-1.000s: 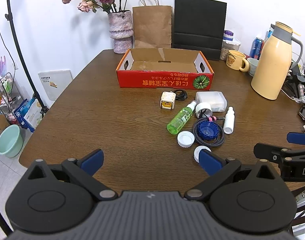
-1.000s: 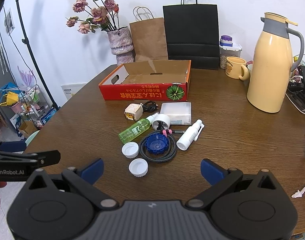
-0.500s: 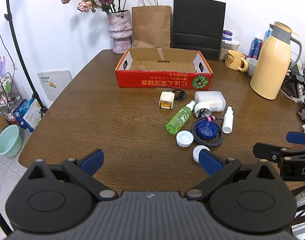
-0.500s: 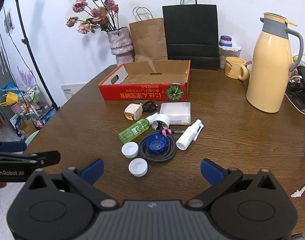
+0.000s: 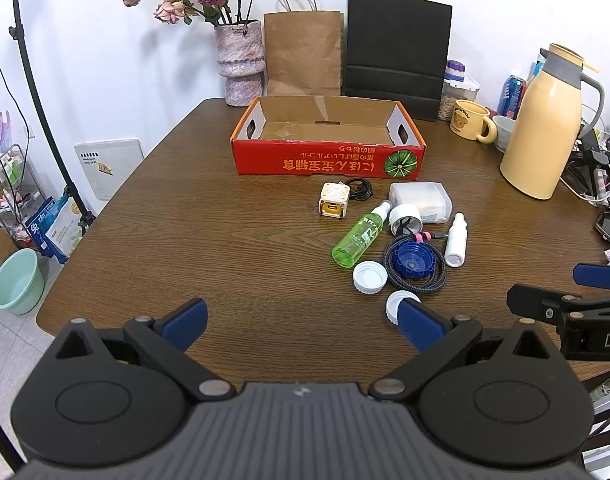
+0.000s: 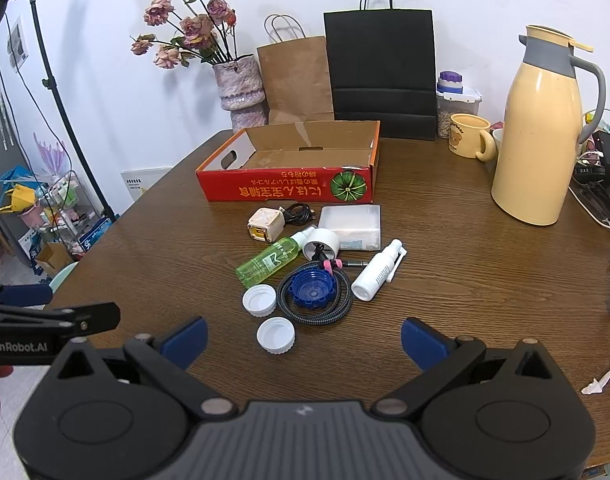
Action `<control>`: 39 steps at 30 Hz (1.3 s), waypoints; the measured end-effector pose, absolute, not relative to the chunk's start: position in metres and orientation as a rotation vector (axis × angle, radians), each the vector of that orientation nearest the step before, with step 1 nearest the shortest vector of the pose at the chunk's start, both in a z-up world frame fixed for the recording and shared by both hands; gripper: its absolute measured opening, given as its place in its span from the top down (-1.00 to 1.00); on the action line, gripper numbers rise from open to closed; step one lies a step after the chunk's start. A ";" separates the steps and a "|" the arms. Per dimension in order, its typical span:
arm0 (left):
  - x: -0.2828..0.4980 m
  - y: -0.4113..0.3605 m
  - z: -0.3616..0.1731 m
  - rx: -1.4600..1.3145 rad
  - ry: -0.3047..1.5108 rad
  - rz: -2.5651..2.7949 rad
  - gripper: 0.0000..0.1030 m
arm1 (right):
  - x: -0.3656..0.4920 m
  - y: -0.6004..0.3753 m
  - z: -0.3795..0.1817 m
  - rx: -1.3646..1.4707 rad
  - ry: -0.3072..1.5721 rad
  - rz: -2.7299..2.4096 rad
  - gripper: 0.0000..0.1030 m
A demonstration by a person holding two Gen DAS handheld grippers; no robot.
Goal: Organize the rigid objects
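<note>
My left gripper [image 5: 301,326] was spread wide, its blue pads far apart, holding nothing and hanging above the near edge of the wooden table [image 5: 185,248]. My right gripper [image 6: 303,338] was just as wide, empty too, touching nothing. From the right camera I could read "GenRobot.AI" on the side of the left tool; from the left camera only the letters "DA" showed on the right one.

The things to sort lay in a loose cluster ahead of both grippers, in front of the red cardboard box [image 5: 329,160]. That box stood open, nothing visible in it, its front printed with Japanese characters, upside down to me, beside a green pumpkin picture. Just before it sat a cream cube charger [image 5: 335,204] with a black cord, and a white rectangular container [image 5: 421,202]. A green spray bottle [image 5: 359,238] lay on its side, its label too small to read, its nozzle next to a white round cap [image 5: 405,218]. A blue cap [image 5: 413,260] lay inside a coiled braided cable [image 5: 437,276], a small white spray bottle [image 5: 456,240] just right of it. Two white lids [image 6: 259,300] [image 6: 275,335] lay open side up nearest me. A yellow mug [image 6: 467,136] with a bear picture stood near the cream thermos [image 6: 539,136].
</note>
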State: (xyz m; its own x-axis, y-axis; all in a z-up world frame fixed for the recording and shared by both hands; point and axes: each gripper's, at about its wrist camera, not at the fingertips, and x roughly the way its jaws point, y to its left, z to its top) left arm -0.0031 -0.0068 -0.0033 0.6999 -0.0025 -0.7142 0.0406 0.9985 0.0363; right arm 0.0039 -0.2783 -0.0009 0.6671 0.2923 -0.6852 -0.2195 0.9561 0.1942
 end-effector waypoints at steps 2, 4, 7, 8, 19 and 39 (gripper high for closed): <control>-0.003 -0.007 -0.003 0.049 0.796 -0.025 -1.00 | 0.004 -0.279 -0.001 0.099 0.790 0.289 -1.00; -0.003 -0.006 -0.003 0.050 0.795 -0.025 -1.00 | 0.004 -0.279 -0.001 0.099 0.790 0.289 -1.00; -0.003 -0.007 -0.003 0.050 0.795 -0.025 -1.00 | 0.004 -0.279 -0.001 0.099 0.790 0.289 -1.00; -0.003 -0.006 -0.003 0.049 0.795 -0.025 -1.00 | 0.004 -0.279 -0.001 0.099 0.790 0.289 -1.00; -0.002 -0.007 -0.005 0.050 0.799 -0.027 -1.00 | 0.006 -0.281 -0.002 0.100 0.794 0.289 -1.00; 0.000 -0.010 -0.006 0.048 0.806 -0.028 -1.00 | 0.012 -0.283 -0.006 0.102 0.807 0.290 -1.00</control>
State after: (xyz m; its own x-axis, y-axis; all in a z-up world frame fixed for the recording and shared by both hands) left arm -0.0001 -0.0100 -0.0062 0.6921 -0.0067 -0.7217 0.0436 0.9985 0.0326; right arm 0.0115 -0.2828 -0.0060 0.6546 0.2942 -0.6964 -0.2170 0.9555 0.1997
